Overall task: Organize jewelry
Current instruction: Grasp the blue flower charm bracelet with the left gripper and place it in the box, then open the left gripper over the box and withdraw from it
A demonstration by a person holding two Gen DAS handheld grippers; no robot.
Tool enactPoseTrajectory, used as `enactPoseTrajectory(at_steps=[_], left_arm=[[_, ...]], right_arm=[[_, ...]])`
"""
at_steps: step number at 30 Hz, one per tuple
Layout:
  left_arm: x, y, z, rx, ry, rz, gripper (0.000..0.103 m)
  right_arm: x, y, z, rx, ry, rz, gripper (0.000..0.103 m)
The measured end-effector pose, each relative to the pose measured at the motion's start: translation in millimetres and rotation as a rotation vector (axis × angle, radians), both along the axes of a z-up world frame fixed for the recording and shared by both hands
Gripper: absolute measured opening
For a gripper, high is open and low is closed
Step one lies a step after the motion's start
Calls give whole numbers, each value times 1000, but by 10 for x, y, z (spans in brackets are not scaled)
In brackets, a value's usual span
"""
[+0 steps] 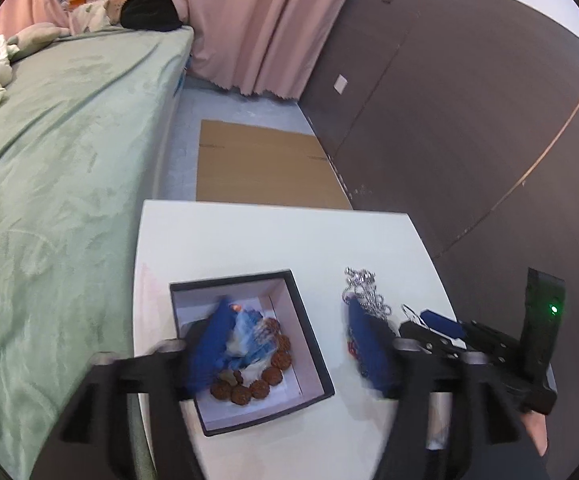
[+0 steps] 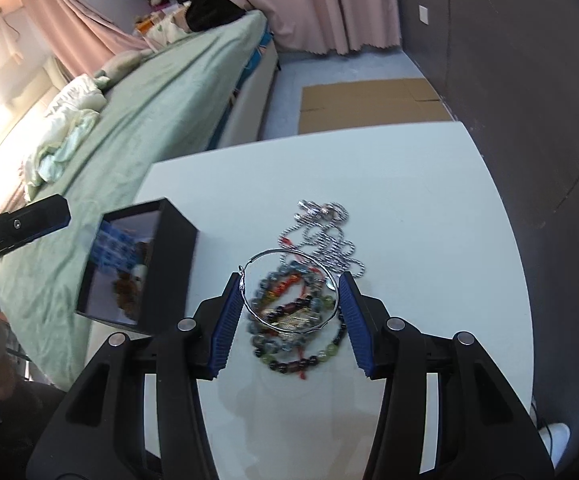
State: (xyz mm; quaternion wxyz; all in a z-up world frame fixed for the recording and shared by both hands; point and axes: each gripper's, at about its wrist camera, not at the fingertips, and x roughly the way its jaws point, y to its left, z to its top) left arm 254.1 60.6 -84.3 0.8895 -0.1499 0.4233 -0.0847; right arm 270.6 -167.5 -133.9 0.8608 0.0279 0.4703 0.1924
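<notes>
Straddling the bracelet pile — right hand-held gripper, jaws wide.

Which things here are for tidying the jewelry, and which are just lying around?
For the job:
black box
brown bead bracelet inside it
silver chain
silver hoop
colored bead bracelets
left gripper, right gripper, both open

Just lying around:
green bed
flat cardboard
pink curtains

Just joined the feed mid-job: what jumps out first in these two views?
The tangled heap of bead bracelets and a silver hoop on the white table, framed by the right gripper with jaws wide. To its left, the open black box already holds a brown bead bracelet.
</notes>
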Motion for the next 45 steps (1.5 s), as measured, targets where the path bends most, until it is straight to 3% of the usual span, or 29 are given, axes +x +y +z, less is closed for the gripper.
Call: enactPoseTrajectory(at_steps=[7, 13, 27, 30, 32, 45], left_arm=[[-42, 125, 22, -6, -7, 50, 77], [-87, 302, 83, -6, -38, 135, 94], [-169, 679, 127, -47, -48, 299, 94], [-178, 701, 118, -47, -47, 313, 94], [-168, 704, 105, -42, -42, 316, 94], [-92, 199, 77, 70, -59, 159, 94]], right_arm=[[-81, 140, 239, 105, -58, 39, 49], [-109, 347, 328, 163, -80, 78, 49], [13, 788, 230, 313, 1, 139, 50], [68, 845, 183, 364, 41, 148, 55], [117, 840, 157, 379, 62, 142, 70], [93, 141, 309, 376, 22, 32, 85]])
